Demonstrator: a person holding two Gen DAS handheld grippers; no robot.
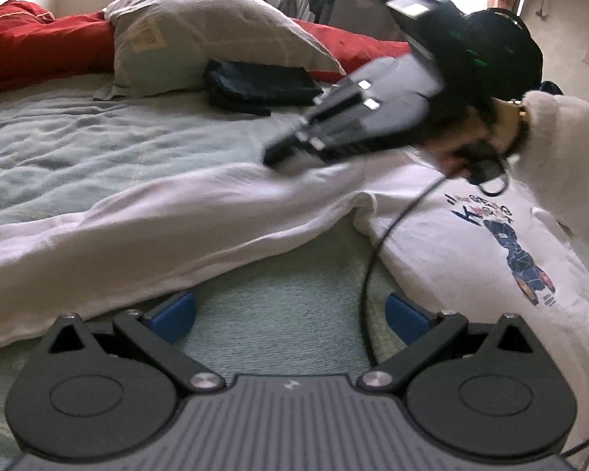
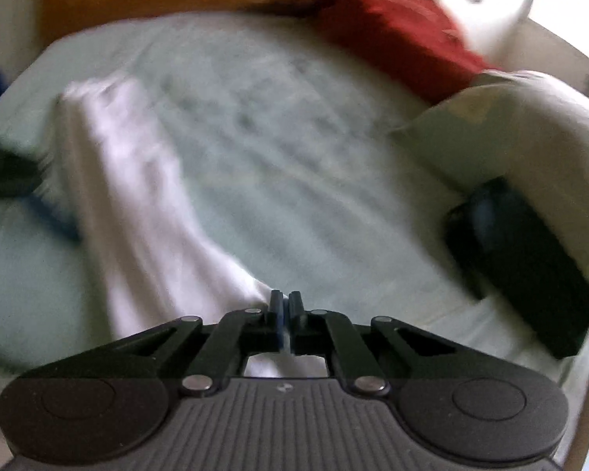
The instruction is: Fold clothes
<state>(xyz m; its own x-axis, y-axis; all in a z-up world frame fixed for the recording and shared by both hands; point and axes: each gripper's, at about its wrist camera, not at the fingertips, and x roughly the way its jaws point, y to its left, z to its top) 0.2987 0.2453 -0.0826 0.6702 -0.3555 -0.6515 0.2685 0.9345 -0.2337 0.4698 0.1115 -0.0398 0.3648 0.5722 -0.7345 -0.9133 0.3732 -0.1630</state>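
a pale green bedsheet (image 1: 98,149) is covering the bed, and on the far left a red blanket (image 1: 31,47) is lying bunched against the wall. just right of it a grey-beige pillow (image 1: 200,35) is resting on the sheet, with a folded dark garment (image 1: 259,86) lying against its near right edge. a white sweatshirt (image 1: 471,243) with a blue printed figure on its chest is lying spread on the sheet at the right, and its long sleeve (image 1: 145,227) is stretching away to the left across the near part of the bed. in the left wrist view the left gripper (image 1: 290,316) is hanging low over bare sheet just near of that sleeve, its blue pads (image 1: 172,314) standing wide apart with nothing between them. a black cable (image 1: 377,274) is trailing across the sweatshirt and the sheet toward the near edge. further right, the right gripper (image 1: 273,157) is reaching in from the right, blurred, its tip lying at the sleeve where it meets the body, held by a person in a white sleeve (image 1: 561,157). in the right wrist view, also blurred, the right gripper's (image 2: 286,306) jaws are pressed together, and white cloth of the sweatshirt (image 2: 137,212) is running right up to the tips and showing beneath them, so it is pinching that fabric.
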